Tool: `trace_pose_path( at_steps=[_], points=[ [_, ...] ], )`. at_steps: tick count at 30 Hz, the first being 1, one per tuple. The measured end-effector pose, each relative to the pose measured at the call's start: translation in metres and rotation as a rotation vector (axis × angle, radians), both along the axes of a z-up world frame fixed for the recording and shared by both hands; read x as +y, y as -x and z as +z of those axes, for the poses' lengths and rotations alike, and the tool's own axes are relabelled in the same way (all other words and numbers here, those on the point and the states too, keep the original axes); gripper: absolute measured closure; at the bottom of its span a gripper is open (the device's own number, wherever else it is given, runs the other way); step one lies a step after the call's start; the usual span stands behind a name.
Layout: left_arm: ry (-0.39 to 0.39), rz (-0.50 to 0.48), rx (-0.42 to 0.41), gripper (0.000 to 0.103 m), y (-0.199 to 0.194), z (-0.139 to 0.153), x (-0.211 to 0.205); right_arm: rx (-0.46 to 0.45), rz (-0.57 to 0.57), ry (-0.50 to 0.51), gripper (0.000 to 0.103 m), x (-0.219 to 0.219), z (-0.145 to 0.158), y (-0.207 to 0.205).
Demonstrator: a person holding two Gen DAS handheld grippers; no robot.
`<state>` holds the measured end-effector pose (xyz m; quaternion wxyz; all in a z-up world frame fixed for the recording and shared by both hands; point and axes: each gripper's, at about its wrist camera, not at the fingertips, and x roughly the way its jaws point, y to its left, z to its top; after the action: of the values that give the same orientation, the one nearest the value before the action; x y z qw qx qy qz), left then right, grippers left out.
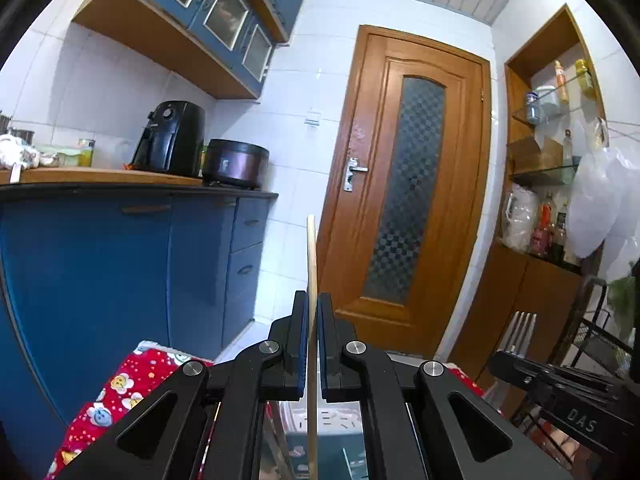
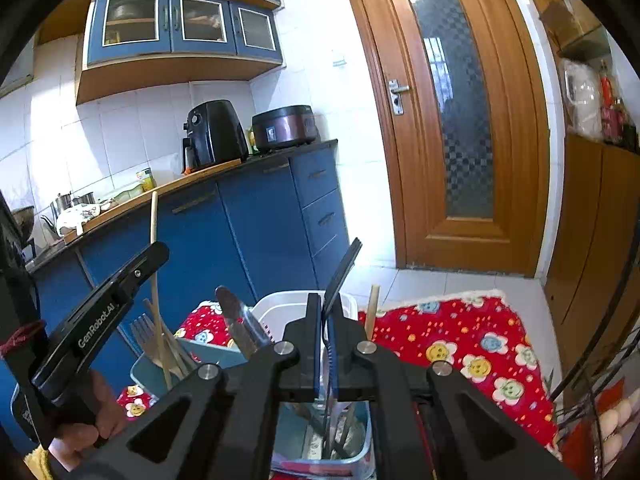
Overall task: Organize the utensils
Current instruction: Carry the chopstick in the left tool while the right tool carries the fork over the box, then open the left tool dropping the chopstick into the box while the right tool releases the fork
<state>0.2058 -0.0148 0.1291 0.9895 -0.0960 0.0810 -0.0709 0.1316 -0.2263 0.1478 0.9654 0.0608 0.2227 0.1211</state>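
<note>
Above the red floral cloth (image 2: 472, 344), both tools are raised, each clamped on 1 utensil. Left tool (image 1: 313, 344): jaws narrow, gripping a wooden chopstick (image 1: 311, 256) at mid-length; the stick stands upright, its lower part running down toward the blue holder (image 2: 152, 376) below. Right tool (image 2: 328, 344): jaws narrow, pinching a thin dark-handled utensil (image 2: 345, 270), upright over a second blue bin (image 2: 360, 448). A fork (image 2: 142, 334), more chopsticks and a steel blade (image 2: 240, 322) stand in the holder. Judgement: the chopstick is light, stiff and smooth, so it may pivot; grip near mid-length. Steel handles are slippery; clamp flat faces.
</note>
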Motion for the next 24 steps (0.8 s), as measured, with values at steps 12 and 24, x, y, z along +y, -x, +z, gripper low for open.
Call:
trace_pose_path(
  at_steps=[12,24],
  points=[
    [-0.002,-0.039,0.072,0.083,0.008,0.006,-0.002,-0.039,0.006,-0.076,0.075,-0.012,0.016,0.021],
    [0.026,-0.037,0.153,0.073,0.037,0.011,0.013,-0.039,-0.002,-0.118,0.072,-0.022,0.019,0.057]
  ],
)
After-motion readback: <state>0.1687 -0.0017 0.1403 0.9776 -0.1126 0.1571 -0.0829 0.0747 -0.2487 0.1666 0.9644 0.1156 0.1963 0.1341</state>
